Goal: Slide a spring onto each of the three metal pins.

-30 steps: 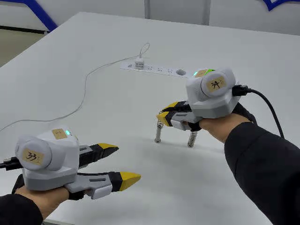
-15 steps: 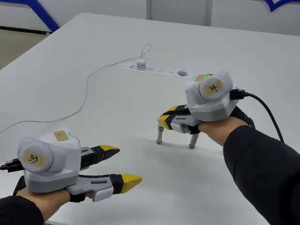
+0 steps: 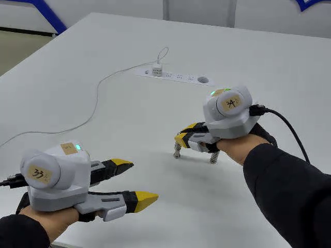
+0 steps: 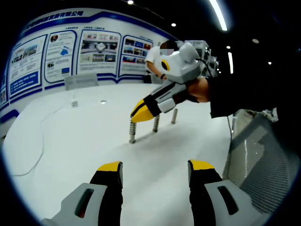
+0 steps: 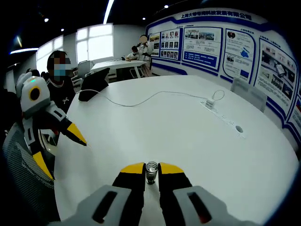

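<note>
Seating a spring on a pin. The right gripper (image 5: 151,168) is clenched on a small coil spring (image 5: 151,175), held end-on between its yellow tips. In the head view it hangs low over the white surface (image 3: 129,119), directly above the nearest pin (image 3: 177,151). The spring's lower coils seem to meet the pin's top, though how far it is threaded on cannot be told. A second pin (image 4: 155,123) and a third pin (image 4: 174,115) stand upright just beside it in a row. One of them, seen under the hand in the head view, looks coiled and so is probably already served. The left gripper (image 3: 133,181) hovers near the surface's front edge, well apart, jaws spread and holding nothing. For a clean result, line the spring's bore up with the pin, lower it straight rather than at a slant, and let go only once the coils surround the shaft. A tilted push may topple the pin or bow the spring.
</note>
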A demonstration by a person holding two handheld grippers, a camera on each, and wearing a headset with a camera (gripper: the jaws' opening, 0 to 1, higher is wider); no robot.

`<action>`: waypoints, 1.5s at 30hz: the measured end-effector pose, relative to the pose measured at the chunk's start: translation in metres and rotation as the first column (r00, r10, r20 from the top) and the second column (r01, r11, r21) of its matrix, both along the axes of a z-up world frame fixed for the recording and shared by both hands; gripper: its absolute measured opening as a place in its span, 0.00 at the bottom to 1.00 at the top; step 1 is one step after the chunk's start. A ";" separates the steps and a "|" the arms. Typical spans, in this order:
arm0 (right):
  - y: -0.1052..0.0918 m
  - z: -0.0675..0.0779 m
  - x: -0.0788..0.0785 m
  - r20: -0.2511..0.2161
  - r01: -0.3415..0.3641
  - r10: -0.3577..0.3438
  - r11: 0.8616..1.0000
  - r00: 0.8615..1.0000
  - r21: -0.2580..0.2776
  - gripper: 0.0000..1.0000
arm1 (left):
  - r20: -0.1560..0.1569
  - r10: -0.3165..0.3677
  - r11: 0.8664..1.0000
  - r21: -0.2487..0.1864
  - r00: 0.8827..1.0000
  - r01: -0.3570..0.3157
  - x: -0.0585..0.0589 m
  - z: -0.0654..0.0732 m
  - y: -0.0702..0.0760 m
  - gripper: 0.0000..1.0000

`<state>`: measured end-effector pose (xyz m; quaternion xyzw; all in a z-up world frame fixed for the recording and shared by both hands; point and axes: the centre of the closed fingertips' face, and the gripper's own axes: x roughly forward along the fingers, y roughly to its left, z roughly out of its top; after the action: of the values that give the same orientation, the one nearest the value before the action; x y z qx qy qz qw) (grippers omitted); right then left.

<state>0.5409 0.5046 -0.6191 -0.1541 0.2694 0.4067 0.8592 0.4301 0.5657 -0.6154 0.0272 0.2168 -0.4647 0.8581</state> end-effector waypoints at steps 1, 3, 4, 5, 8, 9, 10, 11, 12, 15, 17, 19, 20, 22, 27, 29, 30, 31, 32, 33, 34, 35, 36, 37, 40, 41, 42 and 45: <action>0.000 -0.003 0.000 -0.005 0.002 -0.002 1.000 1.000 -0.004 0.12 | 0.000 0.000 1.000 0.000 1.000 0.000 0.000 0.000 0.000 0.57; 0.000 -0.004 0.000 -0.010 0.003 -0.003 1.000 1.000 -0.006 0.12 | 0.000 0.000 1.000 0.000 1.000 0.000 0.000 0.000 0.000 0.57; 0.000 -0.005 0.000 -0.009 0.003 -0.003 1.000 1.000 -0.006 0.12 | 0.000 0.001 1.000 0.000 1.000 -0.001 0.000 0.000 0.000 0.57; 0.000 -0.006 0.001 -0.011 0.005 -0.005 1.000 1.000 -0.007 0.12 | 0.000 0.001 1.000 -0.001 1.000 -0.001 0.000 0.000 0.000 0.57; -0.001 -0.010 0.001 -0.018 0.009 -0.009 1.000 1.000 -0.013 0.12 | 0.000 0.002 1.000 -0.001 1.000 -0.002 0.000 0.000 0.000 0.57; 0.000 -0.011 0.001 -0.021 0.009 -0.010 1.000 1.000 -0.014 0.12 | 0.000 0.002 1.000 -0.001 1.000 -0.002 0.000 0.001 0.000 0.57; 0.000 -0.012 0.001 -0.023 0.010 -0.010 1.000 1.000 -0.015 0.12 | 0.001 0.002 1.000 -0.001 1.000 -0.002 0.000 0.001 0.000 0.57; 0.000 -0.014 0.001 -0.025 0.011 -0.011 1.000 1.000 -0.018 0.12 | 0.001 0.002 1.000 -0.001 1.000 -0.002 0.000 0.001 0.000 0.57; 0.000 -0.015 0.001 -0.025 0.011 -0.012 1.000 1.000 -0.020 0.12 | 0.001 0.003 1.000 -0.001 1.000 -0.003 0.000 0.001 0.000 0.57; 0.000 -0.018 0.002 -0.031 0.015 -0.016 1.000 0.999 -0.022 0.12 | 0.001 0.003 1.000 -0.002 1.000 -0.003 0.000 0.001 0.000 0.57; 0.000 -0.021 0.002 -0.035 0.017 -0.018 1.000 0.999 -0.024 0.12 | 0.001 0.003 1.000 -0.002 1.000 -0.003 0.000 0.001 0.000 0.57; -0.001 -0.023 0.001 -0.039 0.018 -0.019 0.999 0.999 -0.027 0.12 | 0.002 0.003 1.000 -0.001 1.000 -0.003 0.000 0.001 0.000 0.57; -0.001 -0.023 0.001 -0.038 0.018 -0.019 0.999 0.999 -0.027 0.12 | 0.002 0.003 1.000 -0.001 1.000 -0.003 0.000 0.001 0.000 0.57; -0.001 -0.024 0.001 -0.041 0.020 -0.021 0.999 0.999 -0.025 0.12 | 0.001 0.003 1.000 -0.001 1.000 -0.003 0.000 0.001 0.000 0.57; -0.005 -0.025 -0.003 -0.042 0.023 -0.024 0.999 0.999 -0.030 0.12 | 0.002 0.001 1.000 0.001 1.000 -0.001 0.000 0.001 -0.001 0.57; -0.008 -0.025 -0.005 -0.040 0.024 -0.025 0.999 0.999 -0.030 0.12 | 0.002 0.000 1.000 0.003 1.000 0.000 -0.001 0.001 -0.001 0.57; -0.009 -0.025 -0.006 -0.040 0.025 -0.026 0.999 0.999 -0.029 0.12 | 0.002 -0.001 1.000 0.004 1.000 0.001 -0.001 0.001 -0.001 0.57; -0.010 -0.024 -0.008 -0.038 0.027 -0.028 0.999 0.999 -0.027 0.13 | 0.002 -0.002 1.000 0.005 1.000 0.002 -0.001 0.001 -0.001 0.57; -0.011 -0.023 -0.009 -0.036 0.029 -0.030 0.999 0.999 -0.024 0.13 | 0.003 -0.002 1.000 0.005 1.000 0.002 0.000 0.001 -0.001 0.57; -0.012 -0.023 -0.011 -0.036 0.031 -0.032 0.999 0.999 -0.020 0.13 | 0.003 -0.001 1.000 0.005 1.000 0.001 0.000 0.001 -0.001 0.57; -0.014 -0.022 -0.013 -0.034 0.034 -0.034 0.999 0.999 -0.015 0.13 | 0.003 0.000 1.000 0.003 1.000 0.000 0.000 0.001 -0.001 0.57; -0.015 -0.022 -0.014 -0.032 0.035 -0.035 0.999 0.999 -0.013 0.14 | 0.004 0.001 1.000 0.003 1.000 -0.001 0.000 0.001 -0.001 0.57; -0.017 -0.021 -0.017 -0.032 0.036 -0.037 0.999 0.999 -0.011 0.14 | 0.004 0.001 1.000 0.004 1.000 -0.001 0.000 0.001 -0.001 0.57; -0.018 -0.021 -0.019 -0.031 0.037 -0.037 0.999 0.999 -0.009 0.14 | 0.005 0.001 1.000 0.005 1.000 -0.001 0.000 0.001 -0.001 0.57; -0.023 -0.021 -0.027 -0.026 0.034 -0.034 0.999 0.999 -0.009 0.15 | 0.006 -0.001 1.000 0.007 1.000 0.001 -0.001 0.002 -0.002 0.57; -0.026 -0.020 -0.030 -0.024 0.032 -0.032 0.999 0.999 -0.010 0.15 | 0.007 -0.001 1.000 0.008 1.000 0.001 -0.001 0.002 -0.002 0.57; -0.028 -0.020 -0.032 -0.022 0.031 -0.032 0.999 0.999 -0.012 0.15 | 0.006 -0.001 1.000 0.008 1.000 0.001 -0.001 0.002 -0.002 0.57; -0.035 -0.018 -0.038 -0.016 0.031 -0.031 0.999 0.999 -0.009 0.16 | 0.007 -0.003 1.000 0.010 1.000 0.003 -0.001 0.002 -0.003 0.58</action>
<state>0.5024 0.4700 -0.6371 -0.1506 0.2805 0.3933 0.8625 0.4289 0.5631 -0.6133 0.0336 0.2162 -0.4647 0.8580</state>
